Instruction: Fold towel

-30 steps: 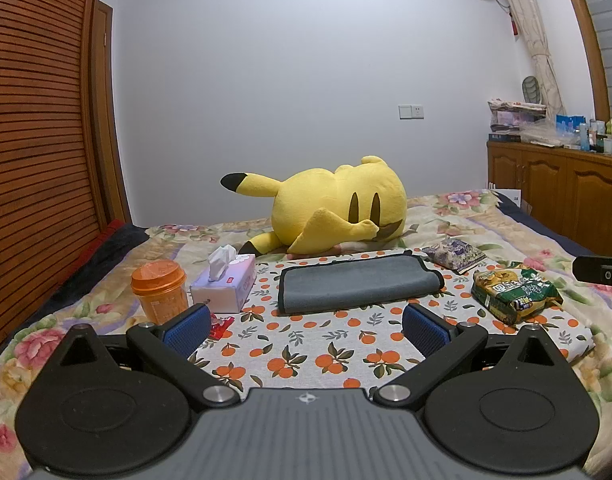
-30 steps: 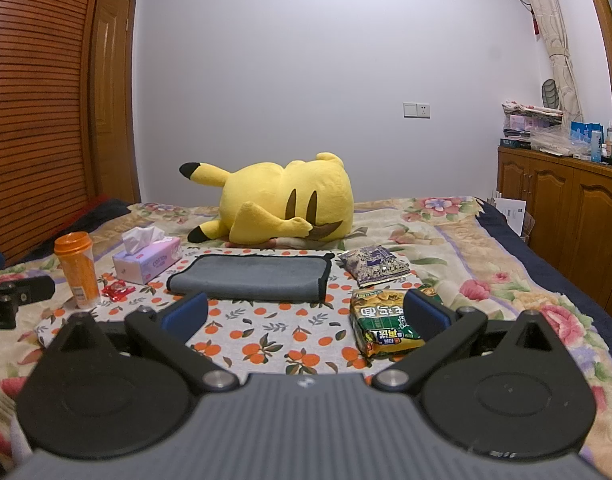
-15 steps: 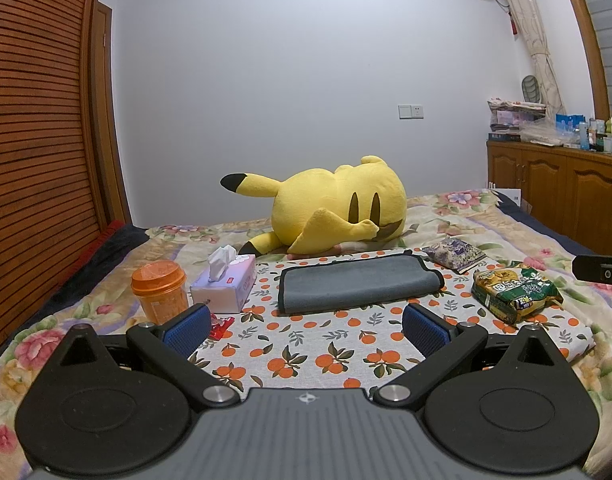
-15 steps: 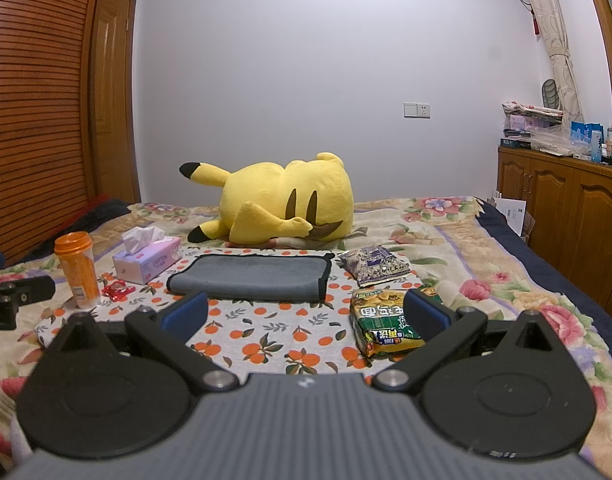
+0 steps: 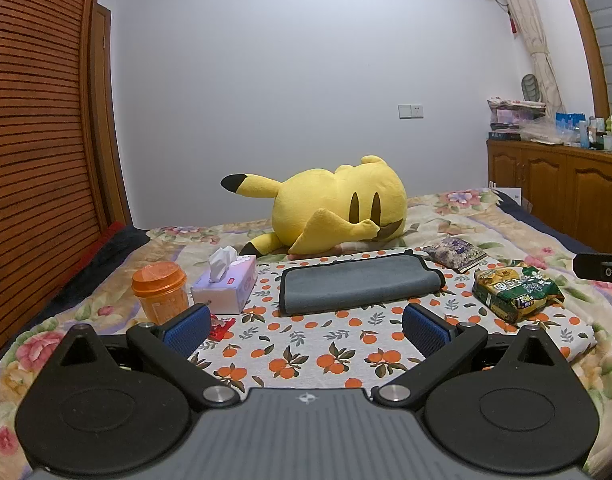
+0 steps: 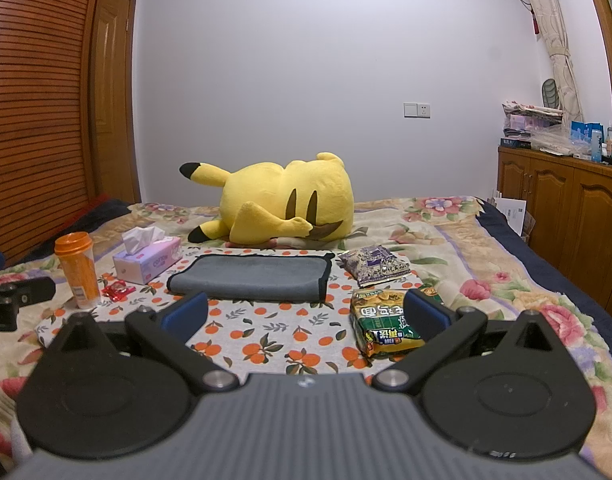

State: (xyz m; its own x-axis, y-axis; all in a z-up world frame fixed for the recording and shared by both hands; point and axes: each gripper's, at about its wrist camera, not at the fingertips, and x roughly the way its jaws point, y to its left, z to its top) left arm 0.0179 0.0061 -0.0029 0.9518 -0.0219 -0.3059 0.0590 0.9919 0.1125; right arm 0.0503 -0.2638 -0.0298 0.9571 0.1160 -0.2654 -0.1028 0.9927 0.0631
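Observation:
A grey towel with a black hem (image 5: 360,283) lies folded flat on the orange-print cloth (image 5: 306,344) on the bed; it also shows in the right wrist view (image 6: 251,278). My left gripper (image 5: 306,326) is open and empty, held back from the towel's near edge. My right gripper (image 6: 306,316) is open and empty, also short of the towel. Each gripper's tip shows at the edge of the other's view: the right one (image 5: 600,266) and the left one (image 6: 19,300).
A yellow plush toy (image 5: 338,204) lies behind the towel. A tissue box (image 5: 225,284), an orange-lidded cup (image 5: 159,290) and a red wrapper (image 6: 117,290) are to its left. Two snack packets (image 5: 516,290) (image 5: 456,250) lie to its right. Wooden cabinets (image 6: 562,216) stand far right.

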